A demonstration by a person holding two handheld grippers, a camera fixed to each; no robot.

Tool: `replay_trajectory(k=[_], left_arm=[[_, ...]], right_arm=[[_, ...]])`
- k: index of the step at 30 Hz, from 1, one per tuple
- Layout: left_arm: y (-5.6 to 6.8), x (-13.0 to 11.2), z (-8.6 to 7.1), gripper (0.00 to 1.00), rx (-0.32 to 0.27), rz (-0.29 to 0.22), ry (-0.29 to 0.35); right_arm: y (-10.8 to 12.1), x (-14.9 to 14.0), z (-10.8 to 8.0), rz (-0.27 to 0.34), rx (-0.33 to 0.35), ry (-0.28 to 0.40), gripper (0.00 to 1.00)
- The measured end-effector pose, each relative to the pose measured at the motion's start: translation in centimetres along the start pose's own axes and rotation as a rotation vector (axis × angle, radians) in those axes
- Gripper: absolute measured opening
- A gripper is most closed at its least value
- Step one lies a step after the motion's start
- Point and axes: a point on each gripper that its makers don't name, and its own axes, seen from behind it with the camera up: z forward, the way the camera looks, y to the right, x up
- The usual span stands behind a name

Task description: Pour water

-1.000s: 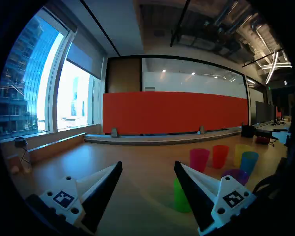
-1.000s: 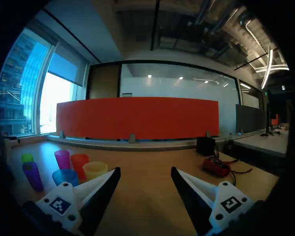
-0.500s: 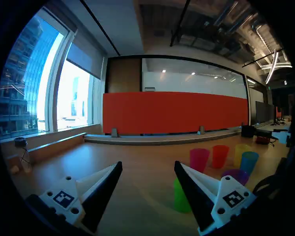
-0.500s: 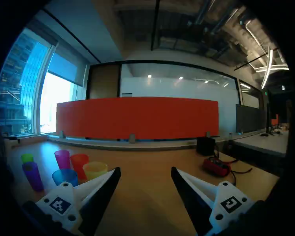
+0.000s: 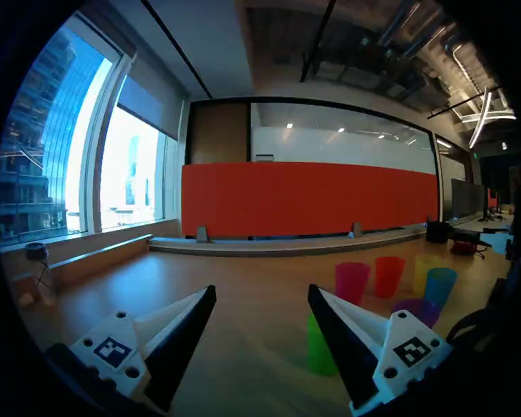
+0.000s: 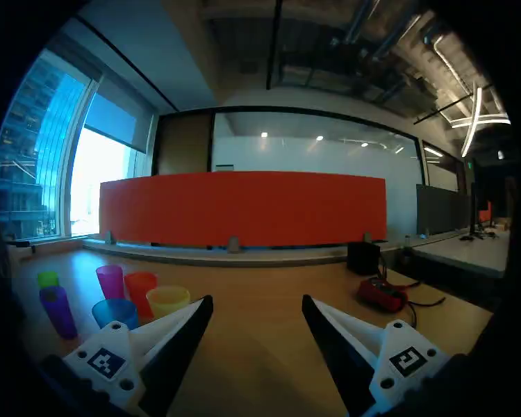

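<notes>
window (image 5: 66, 174) on left wall, towers outside. red screen (image 5: 309, 198) along desk back. wood desk (image 5: 253, 326) under both claws.

left claw (image 5: 260, 288) released, fingers wide apart, holds nothing. right claw (image 6: 256, 299) likewise released, holds nothing. square coded tag (image 5: 112, 351) on each finger base: pattern, not text.

cups upright, clustered between claws: pink cup (image 5: 351, 281), red cup (image 5: 389, 276), yellow cup (image 5: 426, 267), blue cup (image 5: 440, 286), purple cup (image 5: 417, 309). green cup (image 5: 319, 347) nearest left claw, half hidden by its finger. contents can't tell.

black box (image 6: 363, 258) and red device (image 6: 382, 293) with cable, right side of desk.
</notes>
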Motion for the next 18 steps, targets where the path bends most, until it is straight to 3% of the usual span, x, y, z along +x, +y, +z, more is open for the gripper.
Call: replay_trajectory(k=[18], left_arm=[[0.08,-0.04,0.03,0.98,0.000,0.000,0.000]], right_arm=[[0.09,-0.02,-0.07,0.000,0.000,0.000,0.99]])
